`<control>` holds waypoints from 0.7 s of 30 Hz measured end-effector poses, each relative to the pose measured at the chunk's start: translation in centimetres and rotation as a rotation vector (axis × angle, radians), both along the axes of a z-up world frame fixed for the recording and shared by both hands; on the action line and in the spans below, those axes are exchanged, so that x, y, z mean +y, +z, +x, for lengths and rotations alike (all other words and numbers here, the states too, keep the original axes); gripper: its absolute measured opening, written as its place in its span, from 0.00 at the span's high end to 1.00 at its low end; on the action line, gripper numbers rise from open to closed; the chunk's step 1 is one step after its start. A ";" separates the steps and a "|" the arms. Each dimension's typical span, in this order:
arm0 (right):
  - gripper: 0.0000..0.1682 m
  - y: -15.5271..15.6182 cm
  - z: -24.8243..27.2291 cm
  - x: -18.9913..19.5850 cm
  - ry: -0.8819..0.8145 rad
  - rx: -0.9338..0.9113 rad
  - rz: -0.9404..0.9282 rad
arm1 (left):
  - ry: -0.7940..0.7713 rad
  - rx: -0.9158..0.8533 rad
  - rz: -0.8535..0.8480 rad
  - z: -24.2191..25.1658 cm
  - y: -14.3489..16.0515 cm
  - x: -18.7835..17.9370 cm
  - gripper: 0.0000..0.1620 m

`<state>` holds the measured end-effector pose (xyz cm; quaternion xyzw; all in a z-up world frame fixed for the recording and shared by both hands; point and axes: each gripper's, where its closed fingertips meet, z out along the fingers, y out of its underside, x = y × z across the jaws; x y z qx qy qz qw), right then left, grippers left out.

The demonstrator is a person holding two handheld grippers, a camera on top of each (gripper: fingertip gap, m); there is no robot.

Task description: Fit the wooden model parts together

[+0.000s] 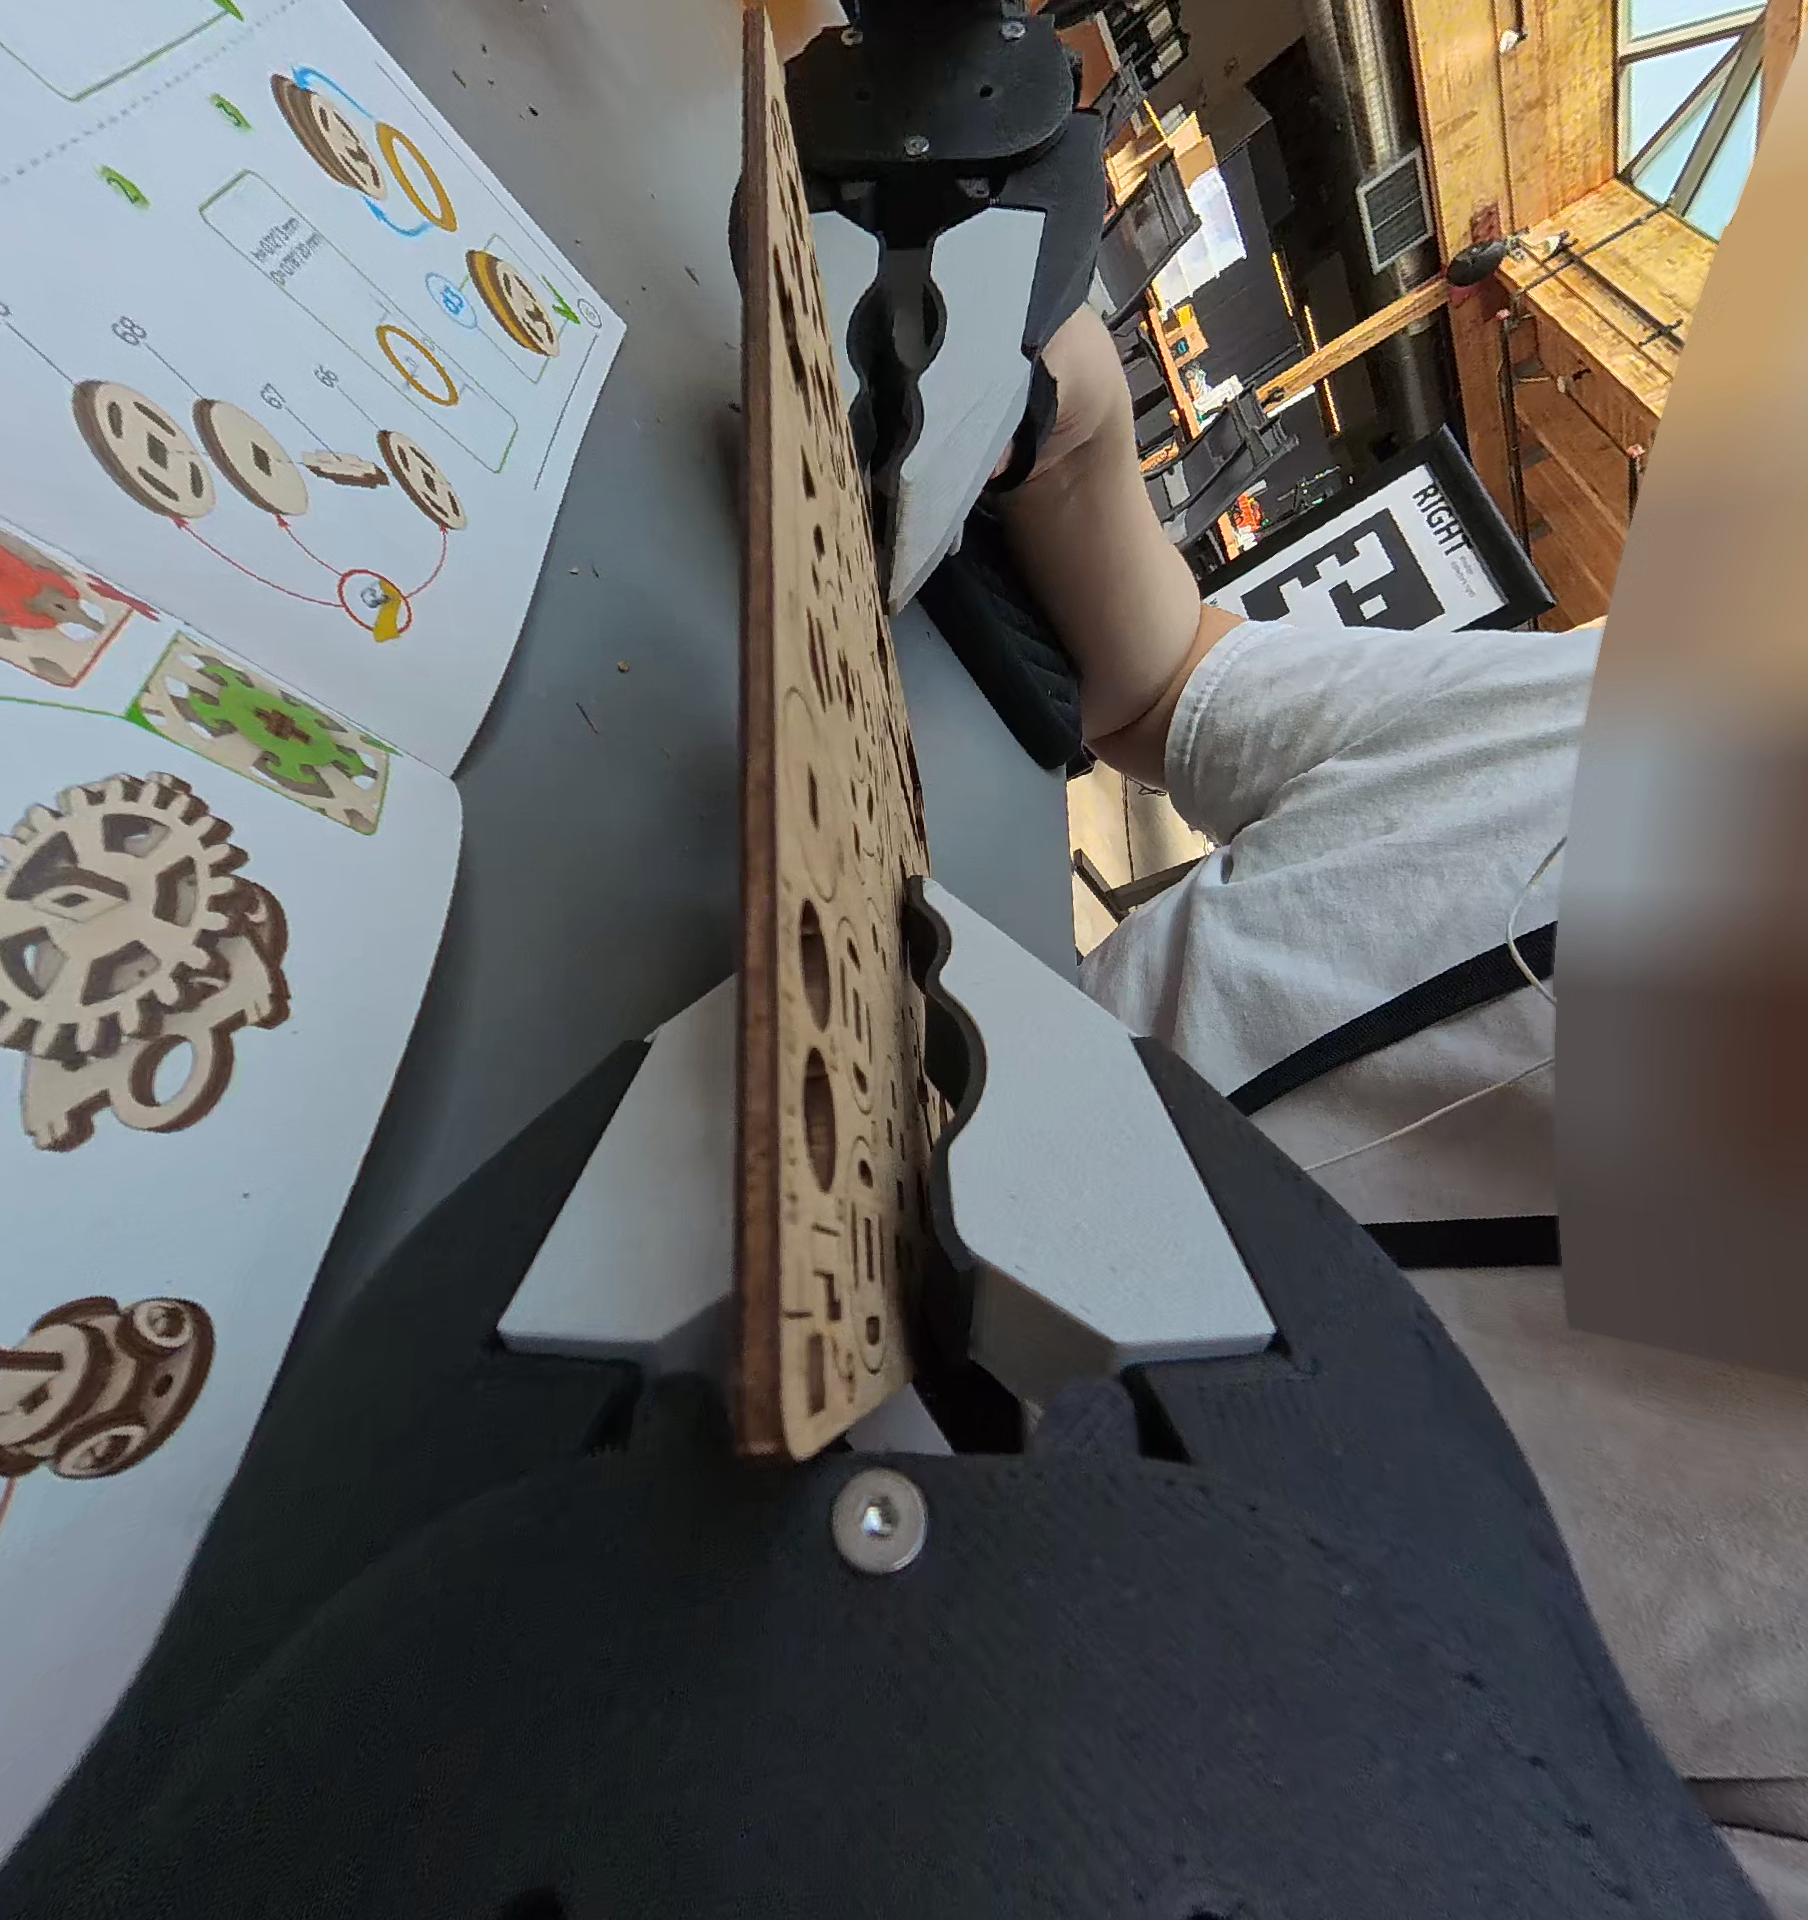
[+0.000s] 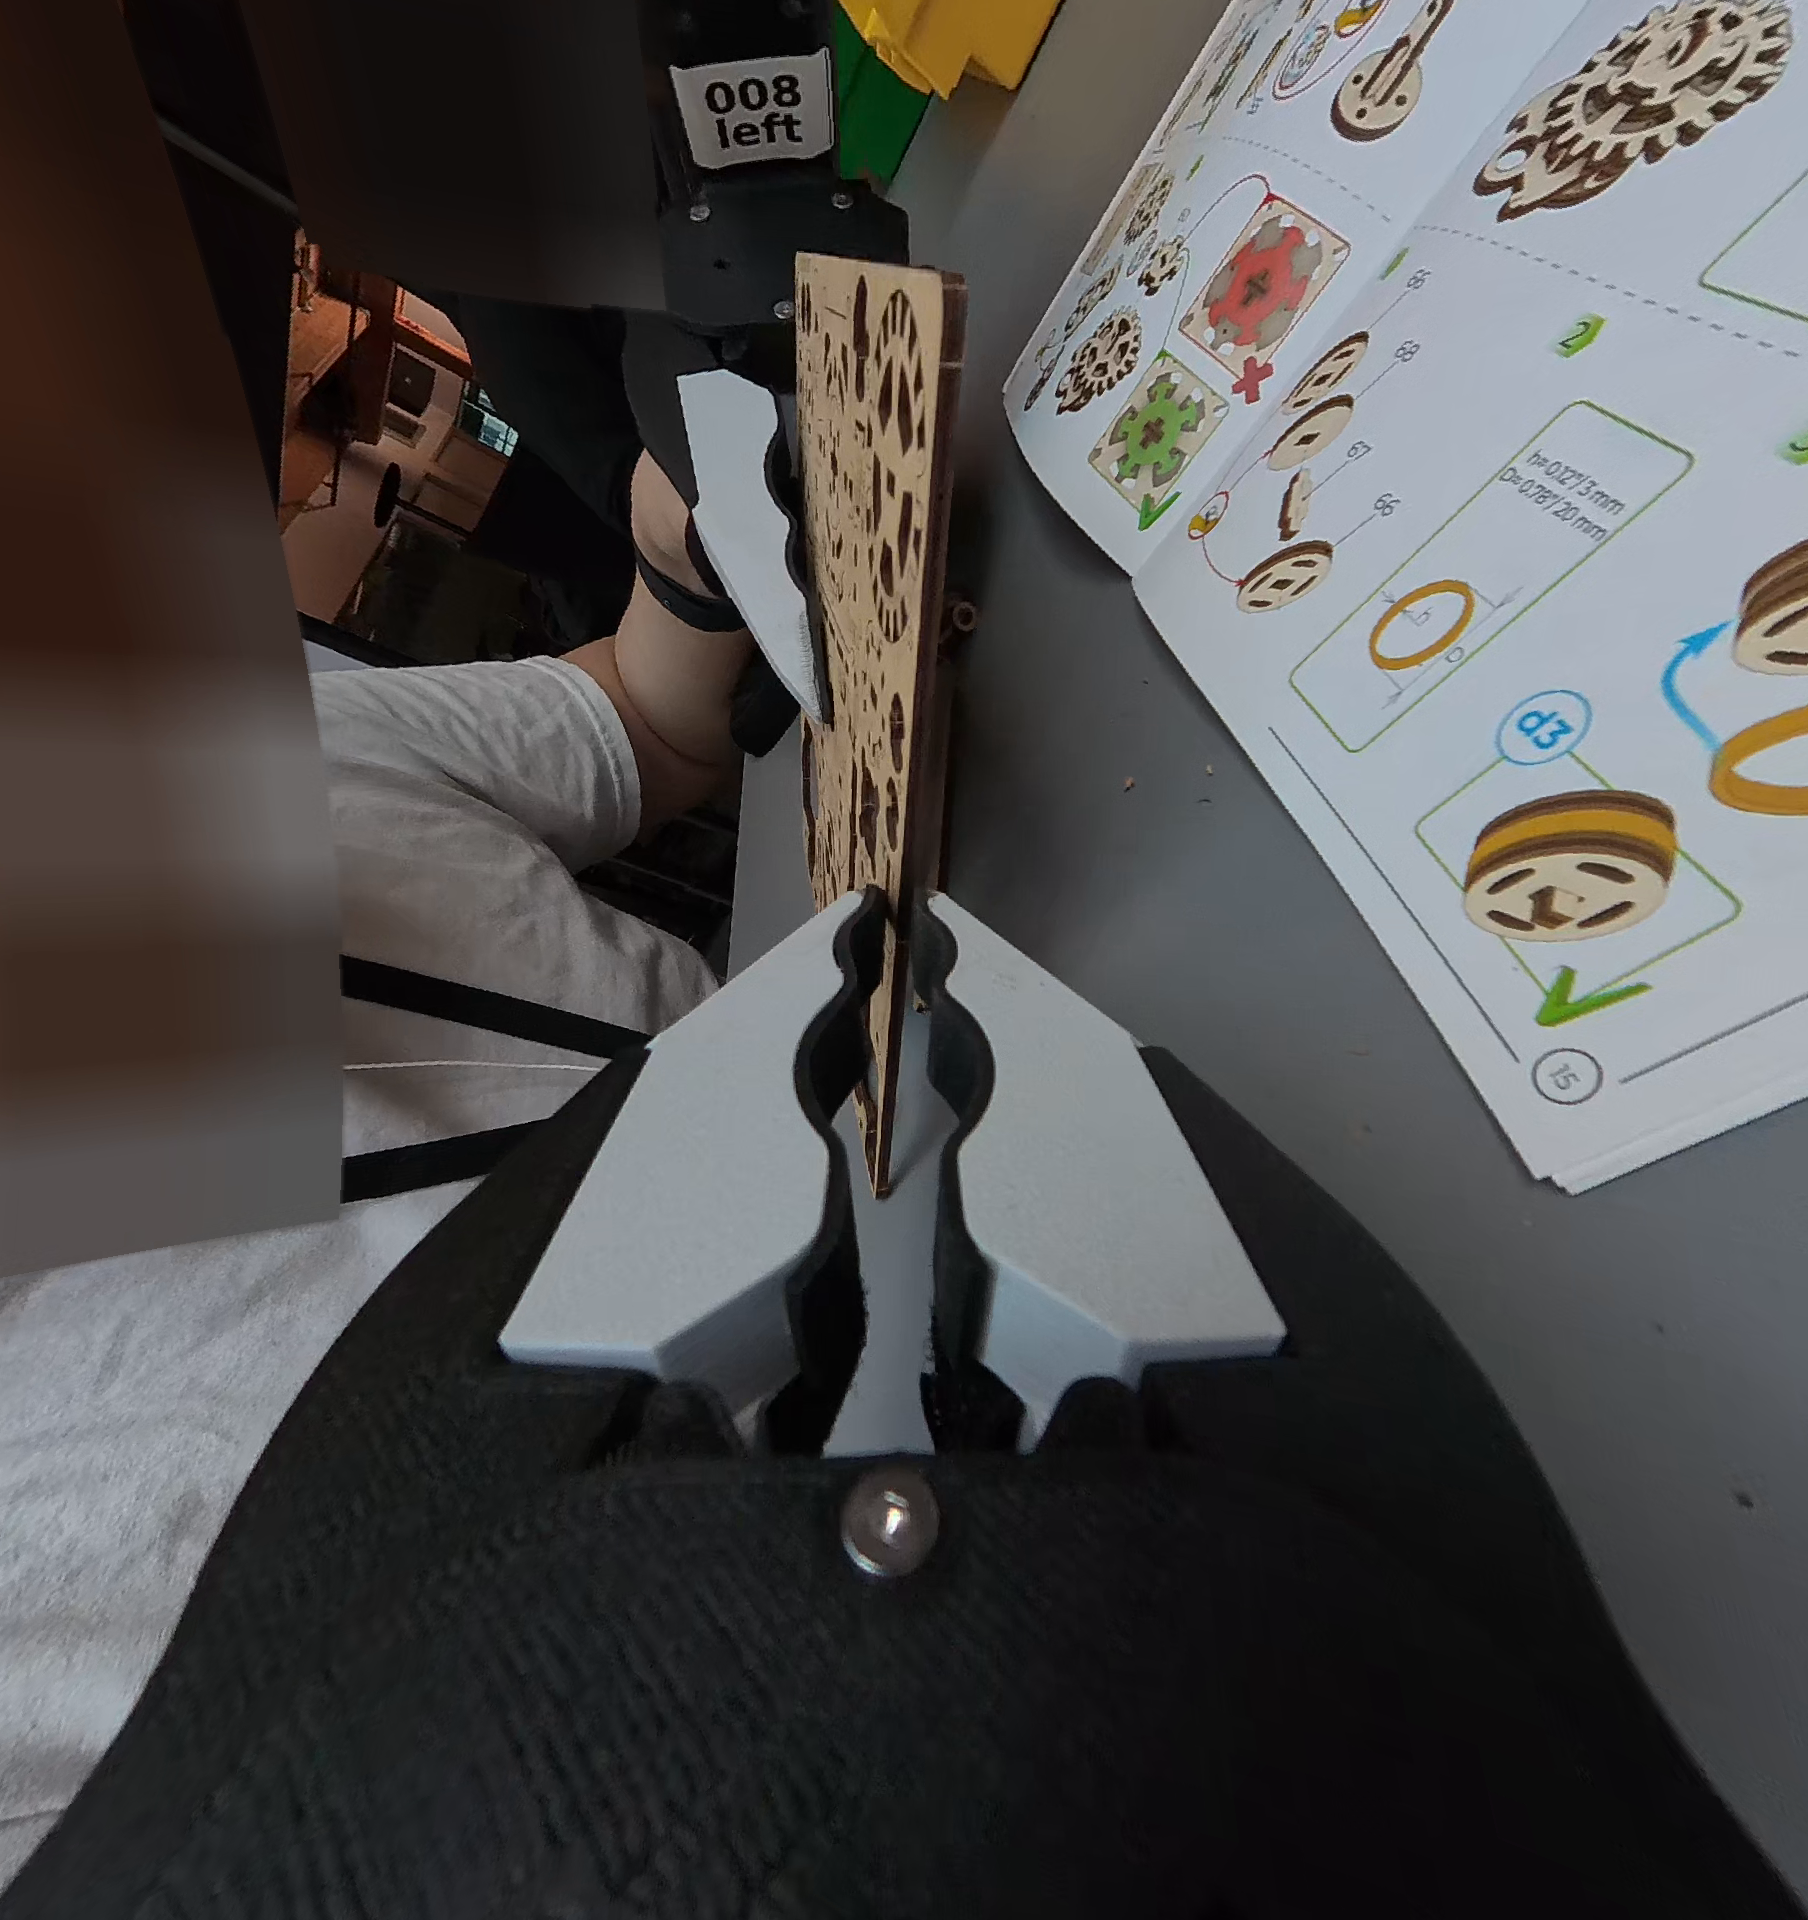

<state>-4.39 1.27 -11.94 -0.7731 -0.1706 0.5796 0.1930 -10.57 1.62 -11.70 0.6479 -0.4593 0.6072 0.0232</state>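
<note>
Left gripper (image 1: 827, 1143) closed on wooden sheet (image 1: 827, 727) standing on edge above grey table (image 1: 609, 623), instruction booklet (image 1: 204, 520) at left, then right gripper (image 2: 895, 997) clamped on same sheet's near end, booklet at right.

Left wrist view: close, looking along the left tongs (image 1: 827, 1039) toward the right tongs (image 1: 905, 416). Right wrist view: opposite, facing back. Shared: wooden sheet (image 2: 874, 582), booklet (image 1: 204, 623), grey worktop (image 2: 1139, 831).
</note>
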 end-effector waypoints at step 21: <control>0.98 -0.6 0.0 0.0 0.010 -0.009 -0.037 | 0.024 0.027 -0.084 0.0 -0.4 0.6 1.00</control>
